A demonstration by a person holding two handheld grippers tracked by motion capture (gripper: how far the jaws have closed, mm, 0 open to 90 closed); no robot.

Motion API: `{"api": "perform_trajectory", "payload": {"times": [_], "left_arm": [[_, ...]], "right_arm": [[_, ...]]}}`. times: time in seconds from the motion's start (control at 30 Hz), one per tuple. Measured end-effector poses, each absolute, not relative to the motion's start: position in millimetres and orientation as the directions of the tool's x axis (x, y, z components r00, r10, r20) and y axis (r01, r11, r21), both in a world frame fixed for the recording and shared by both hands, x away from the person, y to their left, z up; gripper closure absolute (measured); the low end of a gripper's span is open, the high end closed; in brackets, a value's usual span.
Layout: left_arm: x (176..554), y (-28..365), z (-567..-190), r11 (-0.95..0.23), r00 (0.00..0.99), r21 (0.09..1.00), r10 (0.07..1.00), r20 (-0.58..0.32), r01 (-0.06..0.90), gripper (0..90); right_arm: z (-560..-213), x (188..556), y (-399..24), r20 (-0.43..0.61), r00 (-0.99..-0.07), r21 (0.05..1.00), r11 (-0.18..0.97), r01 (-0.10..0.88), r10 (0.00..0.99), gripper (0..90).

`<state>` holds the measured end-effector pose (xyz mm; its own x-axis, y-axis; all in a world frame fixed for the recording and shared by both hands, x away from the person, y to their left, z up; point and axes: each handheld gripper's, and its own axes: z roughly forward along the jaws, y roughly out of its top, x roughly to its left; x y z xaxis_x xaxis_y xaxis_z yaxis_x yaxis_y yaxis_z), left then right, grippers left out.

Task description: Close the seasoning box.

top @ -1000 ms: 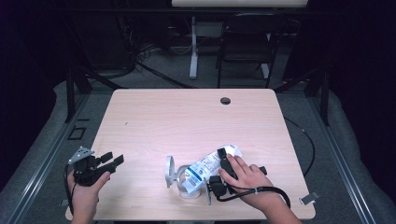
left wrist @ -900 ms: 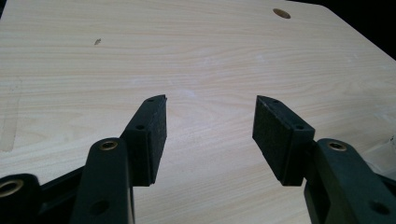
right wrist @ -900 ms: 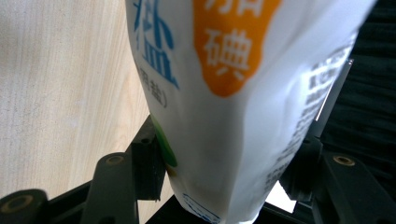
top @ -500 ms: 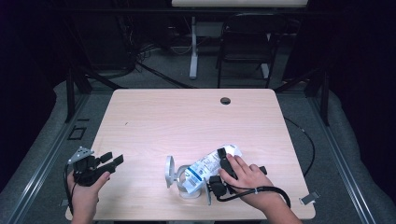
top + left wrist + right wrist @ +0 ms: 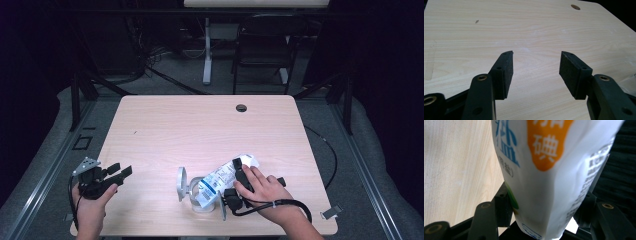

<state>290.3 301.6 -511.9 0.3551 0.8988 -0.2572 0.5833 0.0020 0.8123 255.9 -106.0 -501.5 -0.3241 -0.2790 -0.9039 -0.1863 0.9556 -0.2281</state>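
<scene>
A white bag (image 5: 222, 176) printed in blue and orange lies slantwise on the front right of the wooden table (image 5: 200, 130). My right gripper (image 5: 235, 181) grips it, a hand on top. In the right gripper view the bag (image 5: 549, 170) fills the gap between the jaws, and both pads press on its sides, so the right gripper (image 5: 545, 207) is shut on it. At the table's front left corner a hand holds my left gripper (image 5: 122, 169). In its own view the left gripper (image 5: 536, 57) stands open over bare wood, with nothing between the pads.
A pale round-rimmed object (image 5: 181, 184) lies by the bag's left end; I cannot tell what it is. A dark cable hole (image 5: 241, 107) sits near the table's far edge. A chair (image 5: 262, 50) and a table leg (image 5: 206, 50) stand beyond, with dark floor around.
</scene>
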Motion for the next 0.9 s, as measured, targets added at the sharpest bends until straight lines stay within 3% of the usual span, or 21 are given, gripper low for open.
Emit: {"api": "perform_trajectory", "payload": {"times": [0.9], "left_arm": [[290.6,302.0,-512.6,0.006,0.353,0.813,0.899,-0.259,0.582,45.4]], "right_arm": [[-502.0,256.1,-106.3,-0.906,-0.320,-0.223,0.955,-0.194,-0.276,44.4]]}}
